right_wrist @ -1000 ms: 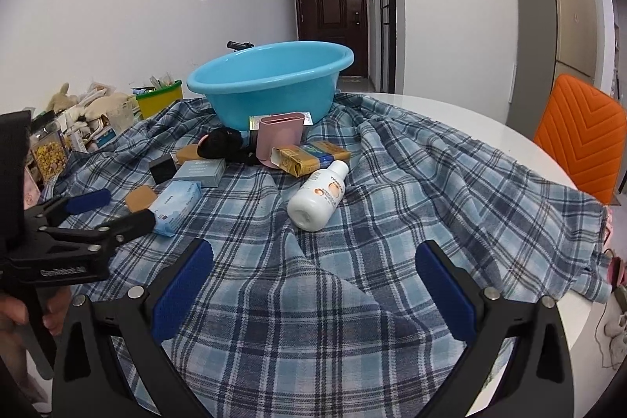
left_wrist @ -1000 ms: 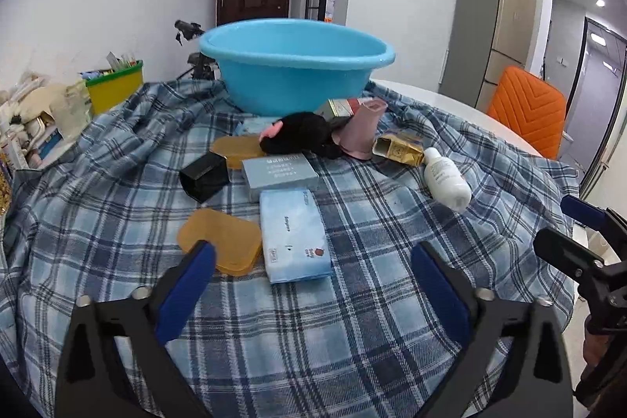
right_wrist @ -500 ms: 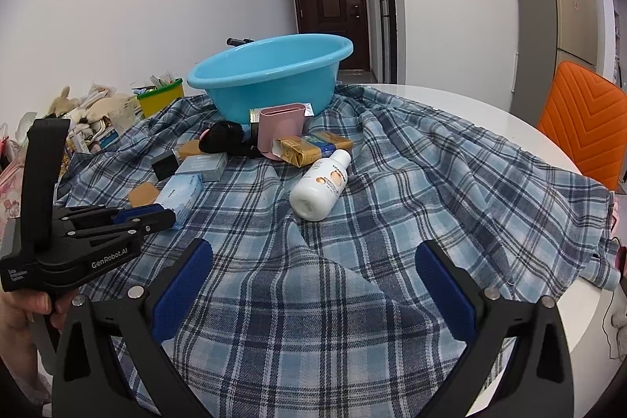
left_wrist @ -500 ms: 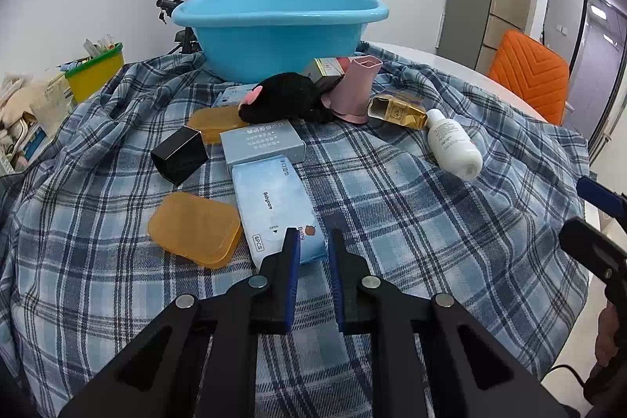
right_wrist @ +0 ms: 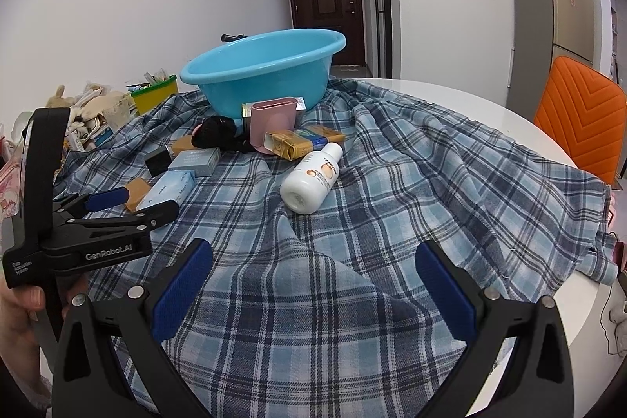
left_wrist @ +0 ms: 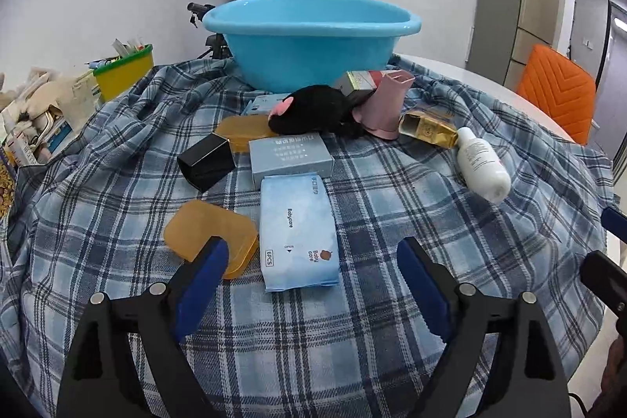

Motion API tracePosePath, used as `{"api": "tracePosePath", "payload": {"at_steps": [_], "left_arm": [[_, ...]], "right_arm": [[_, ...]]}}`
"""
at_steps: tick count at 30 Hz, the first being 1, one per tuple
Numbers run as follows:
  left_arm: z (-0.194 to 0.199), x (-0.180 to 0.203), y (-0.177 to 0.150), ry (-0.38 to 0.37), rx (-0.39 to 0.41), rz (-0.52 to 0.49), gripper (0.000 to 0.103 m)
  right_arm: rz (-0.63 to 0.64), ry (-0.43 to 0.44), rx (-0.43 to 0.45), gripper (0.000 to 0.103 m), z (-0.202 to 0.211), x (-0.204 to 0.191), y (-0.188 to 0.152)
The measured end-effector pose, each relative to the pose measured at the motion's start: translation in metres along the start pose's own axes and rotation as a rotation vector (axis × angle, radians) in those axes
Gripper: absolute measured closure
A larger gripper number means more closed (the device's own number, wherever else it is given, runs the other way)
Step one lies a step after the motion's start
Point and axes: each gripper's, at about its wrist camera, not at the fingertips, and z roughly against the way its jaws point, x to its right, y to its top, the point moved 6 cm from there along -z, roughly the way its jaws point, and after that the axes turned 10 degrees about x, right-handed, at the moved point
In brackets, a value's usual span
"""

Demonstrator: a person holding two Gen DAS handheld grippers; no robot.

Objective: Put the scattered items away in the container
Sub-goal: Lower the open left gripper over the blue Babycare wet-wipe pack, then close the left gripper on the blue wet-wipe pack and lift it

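Left tongs (left_wrist: pixel 309 285) opening wide, nothing between the jaws, just short of blue wipes pack (left_wrist: pixel 298 230) on plaid tabletop (left_wrist: pixel 392 214). Right tongs (right_wrist: pixel 313 285) spread wide, empty, above cloth. Blue basin (left_wrist: pixel 313 38) beyond scattered items, white bottle (right_wrist: pixel 311 179) lying near.

- Light blue wipes pack (left_wrist: pixel 298 230): print reads "Babycare" along its middle, "OPEN" with a small arrow, "6PCS" in a box near the lower left corner, and "Baby care" beside a small apple mark.
- Left gripper (right_wrist: pixel 129 200), black body seen from the right wrist view: "GenRobot.AI" in white; smaller lettering on its lower end, apparently "Data Acquisition System".
- Grey-blue box (left_wrist: pixel 290 158): white characters on top, not legible.
- White bottle (right_wrist: pixel 312 179): label text too small to read.
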Motion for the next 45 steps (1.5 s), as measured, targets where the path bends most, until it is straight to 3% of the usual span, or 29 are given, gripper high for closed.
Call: {"api": "tracePosePath", "payload": {"at_steps": [3,5,7,8,15,24,27,29,30,31,45], "left_arm": [[-0.003,-0.003,-0.001,0.005,-0.016,0.012,0.014],[-0.005,-0.005,-0.003,0.023,-0.030,-0.002,0.022],[-0.005,-0.008,-0.003,0.070,-0.027,-0.020,0.052],[-0.004,-0.010,-0.002,0.078,-0.023,-0.015,0.061],[0.007,-0.015,-0.003,-0.019,-0.059,0.039,0.065],[0.050,-0.014,-0.027,-0.093,-0.086,-0.003,0.065],[0.053,-0.010,-0.031,-0.080,-0.061,-0.014,0.062],[0.048,-0.007,-0.031,-0.056,-0.053,-0.039,0.039],[0.046,-0.006,-0.030,-0.045,-0.047,-0.046,0.022],[0.044,-0.005,-0.029,-0.036,-0.037,-0.049,0.019],[0.009,-0.005,-0.027,-0.015,-0.077,-0.063,0.019]], "right_arm": [[0.001,-0.004,0.000,0.000,0.001,0.001,0.000],[0.000,-0.006,-0.002,0.000,0.001,0.002,0.000],[-0.003,-0.009,-0.006,0.000,0.000,0.003,0.000],[-0.006,-0.011,-0.009,0.000,0.000,0.004,0.000],[-0.009,-0.003,-0.010,0.000,0.001,0.004,-0.001],[-0.021,0.004,-0.024,0.000,-0.002,0.005,-0.004],[-0.021,0.008,-0.033,0.000,-0.004,0.003,-0.006],[-0.019,0.010,-0.033,0.000,-0.004,0.001,-0.006],[-0.017,0.012,-0.033,0.000,-0.003,0.001,-0.006],[-0.014,0.012,-0.032,0.000,-0.002,0.000,-0.005],[-0.035,-0.015,-0.040,0.000,-0.001,0.011,-0.005]]}}
